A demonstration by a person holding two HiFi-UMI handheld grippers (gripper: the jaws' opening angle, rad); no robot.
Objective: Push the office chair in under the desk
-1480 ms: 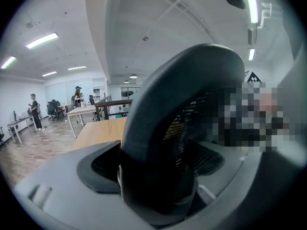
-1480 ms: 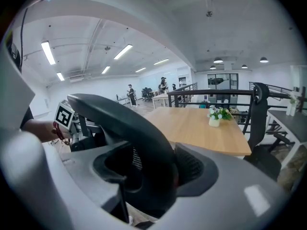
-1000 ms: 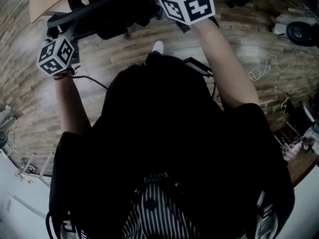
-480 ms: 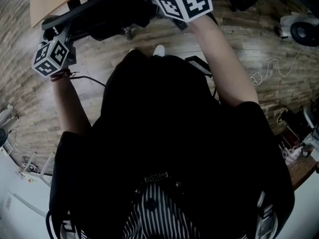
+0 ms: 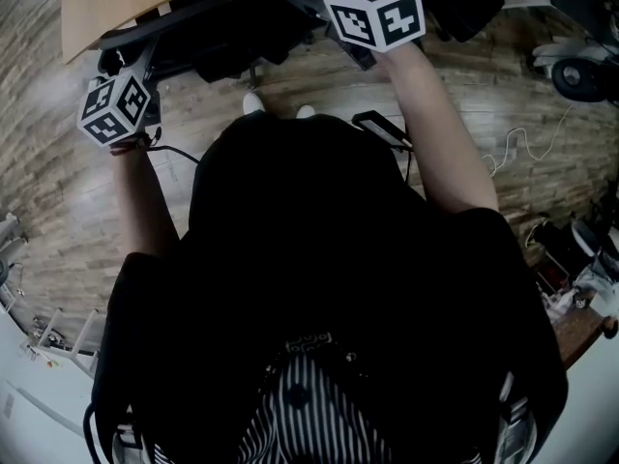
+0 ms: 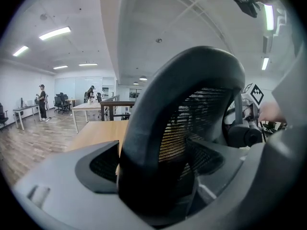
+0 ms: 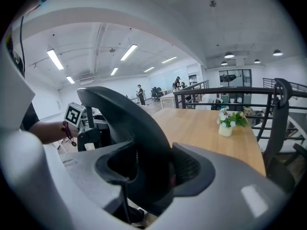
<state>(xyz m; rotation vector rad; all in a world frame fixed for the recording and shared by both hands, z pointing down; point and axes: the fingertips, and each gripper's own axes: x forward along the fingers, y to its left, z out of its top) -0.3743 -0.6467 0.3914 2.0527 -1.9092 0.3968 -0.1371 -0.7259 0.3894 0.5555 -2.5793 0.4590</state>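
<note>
My left gripper (image 6: 153, 171) and right gripper (image 7: 153, 169) pinch the chair (image 6: 187, 75) by its stiff back rim; should roll easily.

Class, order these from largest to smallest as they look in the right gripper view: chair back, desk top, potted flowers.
Tied: chair back and desk top, roughly alike; chair far nearer.
Smallest: potted flowers.
</note>
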